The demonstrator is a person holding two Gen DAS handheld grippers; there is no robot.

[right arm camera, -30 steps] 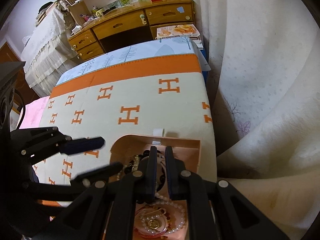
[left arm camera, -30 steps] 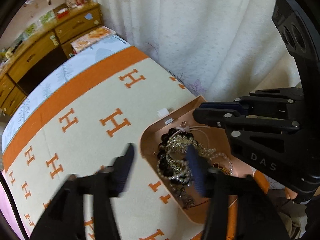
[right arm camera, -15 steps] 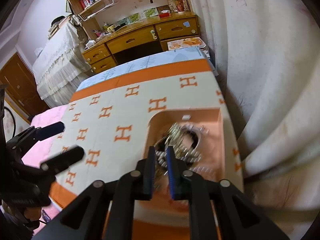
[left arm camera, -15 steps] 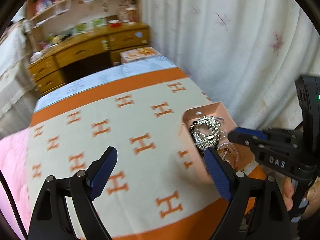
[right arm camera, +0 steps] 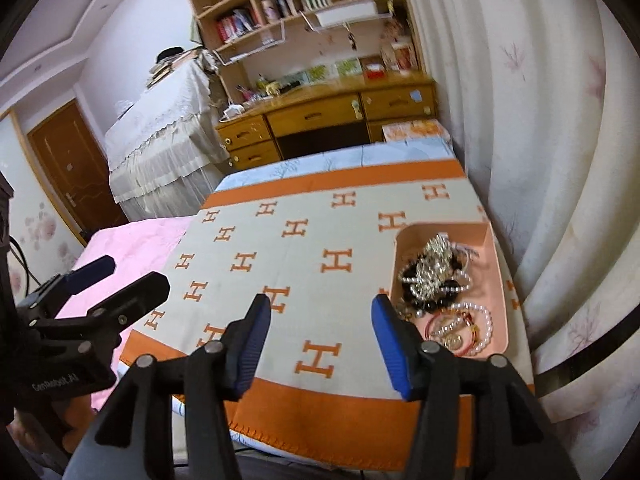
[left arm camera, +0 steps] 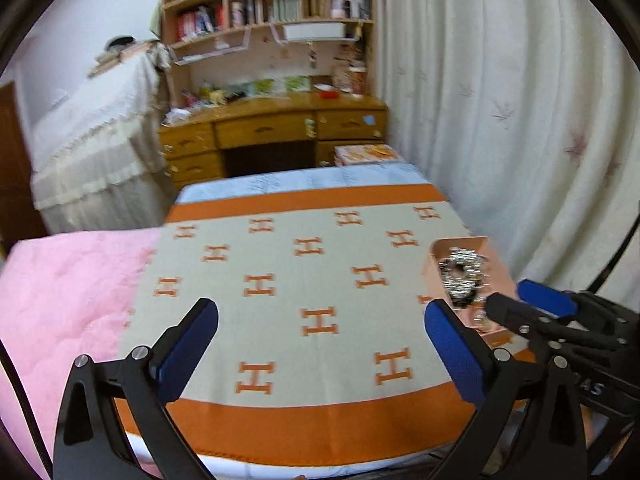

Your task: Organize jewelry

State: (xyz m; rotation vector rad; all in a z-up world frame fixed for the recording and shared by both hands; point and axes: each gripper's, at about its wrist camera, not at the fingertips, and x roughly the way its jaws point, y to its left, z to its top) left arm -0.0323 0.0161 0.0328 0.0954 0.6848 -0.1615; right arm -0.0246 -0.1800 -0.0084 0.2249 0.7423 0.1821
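Both hand-held grippers, left (left arm camera: 320,328) and right (right arm camera: 318,320), wide open, empty, above H-pattern blanket (right arm camera: 304,256) on bed; jewelry tray (right arm camera: 498,276) right, wooden desk (right arm camera: 320,116) far.

Home bedroom: bed w/ blanket (right arm camera: 320,240), wooden desk (right arm camera: 320,116), bookshelves (left arm camera: 272,8), curtain (left arm camera: 500,100), door (right arm camera: 68,168).

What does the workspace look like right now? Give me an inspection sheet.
Surface: blanket with orange H pattern, pink quilt at its left.
Job's things: pink tray at the blanket's right edge, holding silver chain pile, black beads, pearl bracelet.
Clutter: nothing seen on the blanket.
Grippers: left tool open, empty; right tool open, empty.
Cables: black cable at far left.
Surroundings: wooden desk, bookshelf, curtain.
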